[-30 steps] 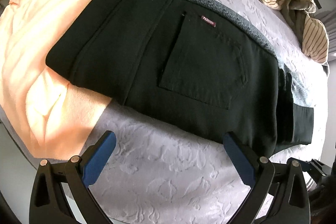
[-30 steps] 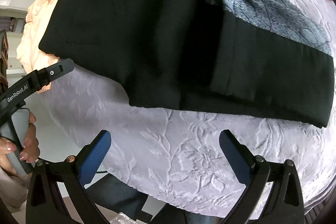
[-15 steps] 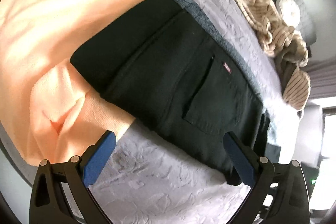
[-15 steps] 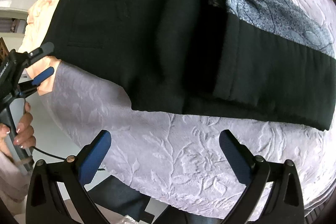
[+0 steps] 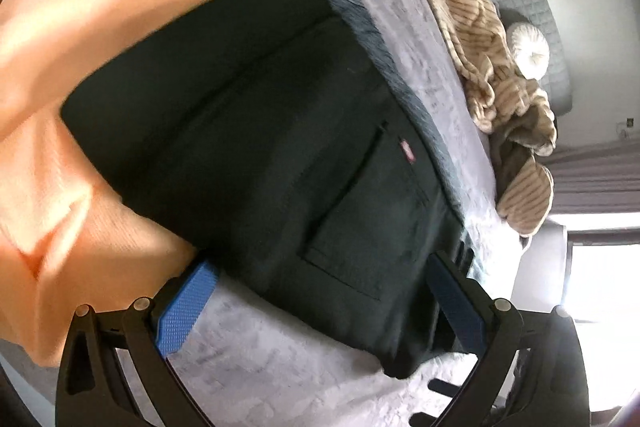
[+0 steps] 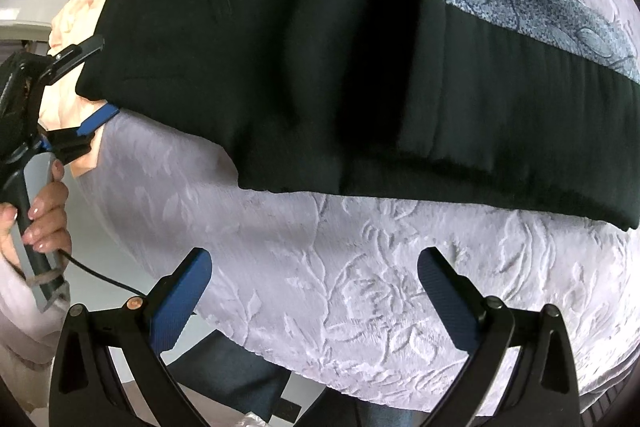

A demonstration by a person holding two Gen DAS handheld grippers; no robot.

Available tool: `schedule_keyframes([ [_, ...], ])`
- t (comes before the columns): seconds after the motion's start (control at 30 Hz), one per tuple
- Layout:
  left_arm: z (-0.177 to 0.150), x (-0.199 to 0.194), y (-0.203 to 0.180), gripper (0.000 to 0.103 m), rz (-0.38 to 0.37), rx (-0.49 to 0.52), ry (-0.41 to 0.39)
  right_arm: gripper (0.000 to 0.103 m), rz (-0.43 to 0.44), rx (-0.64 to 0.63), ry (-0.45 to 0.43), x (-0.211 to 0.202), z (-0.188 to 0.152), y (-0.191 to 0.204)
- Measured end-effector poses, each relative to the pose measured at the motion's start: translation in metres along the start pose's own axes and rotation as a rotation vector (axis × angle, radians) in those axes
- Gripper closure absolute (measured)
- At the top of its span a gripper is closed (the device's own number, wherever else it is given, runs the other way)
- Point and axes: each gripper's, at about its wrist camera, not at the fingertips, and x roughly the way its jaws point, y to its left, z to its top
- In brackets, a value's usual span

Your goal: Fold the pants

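Note:
Black pants point(image 5: 280, 147) lie folded lengthwise on the bed, with a back pocket, a small red label and a grey patterned edge on the far side. My left gripper point(image 5: 318, 303) is open at their waist end; its fingers stand wide on either side of the near edge, one blue pad point(image 5: 184, 307) touching it. In the right wrist view the pants point(image 6: 320, 67) stretch across the upper half. The left gripper point(image 6: 90, 87) shows there at their left end, held by a hand point(image 6: 44, 211). My right gripper point(image 6: 314, 301) is open over bare bedspread, short of the pants.
A peach garment point(image 5: 80, 27) lies under the pants' waist end. A striped beige garment point(image 5: 480, 47) and a round white cushion point(image 5: 528, 47) are at the far side of the lilac embossed bedspread point(image 6: 320, 267). The bed's edge and a person's jeans point(image 6: 240, 367) are below the right gripper.
The left gripper has swung left and moved in on the pants' waist end, still open. The right gripper has barely moved. The pants lie as before.

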Motion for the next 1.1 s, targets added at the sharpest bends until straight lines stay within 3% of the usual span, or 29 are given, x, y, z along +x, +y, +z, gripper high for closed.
schedule_keyframes([
  [0.2,0.010,0.008,0.009,0.000,-0.001,-0.033,-0.014,0.000,-0.002,-0.001,0.007,0.002,0.001,0.002],
  [0.3,0.010,0.001,-0.006,0.000,0.010,0.001,-0.039,0.000,0.002,-0.009,0.001,0.000,0.005,0.004],
  [0.47,0.006,-0.028,-0.037,0.000,-0.055,0.103,-0.099,0.000,0.017,-0.015,-0.034,-0.010,0.011,0.007],
  [0.67,0.020,0.000,-0.024,0.001,0.067,0.061,-0.069,0.000,0.025,-0.024,-0.096,-0.036,0.037,0.009],
  [0.73,0.023,0.009,-0.019,0.013,0.134,0.046,-0.065,0.000,0.027,-0.041,-0.120,-0.048,0.052,0.013],
  [0.8,0.022,0.012,-0.018,0.036,0.201,0.063,-0.068,0.000,0.024,-0.066,-0.148,-0.060,0.069,0.019],
  [0.9,0.011,0.007,-0.036,0.058,0.350,0.218,-0.124,0.000,0.051,-0.097,-0.174,-0.077,0.097,0.032],
  [0.93,0.003,0.007,-0.050,0.060,0.413,0.323,-0.157,0.000,0.063,-0.103,-0.179,-0.081,0.103,0.039],
  [0.97,-0.013,0.009,-0.072,0.061,0.519,0.509,-0.213,0.000,0.079,-0.111,-0.182,-0.087,0.114,0.045],
  [1.03,-0.038,0.019,-0.095,0.062,0.649,0.726,-0.276,0.000,0.123,-0.132,-0.184,-0.097,0.135,0.063],
  [1.07,-0.051,0.026,-0.103,0.062,0.710,0.828,-0.301,0.000,0.150,-0.153,-0.177,-0.103,0.148,0.076],
  [1.1,-0.054,0.029,-0.105,0.062,0.732,0.853,-0.310,0.000,0.165,-0.170,-0.171,-0.104,0.155,0.087],
])
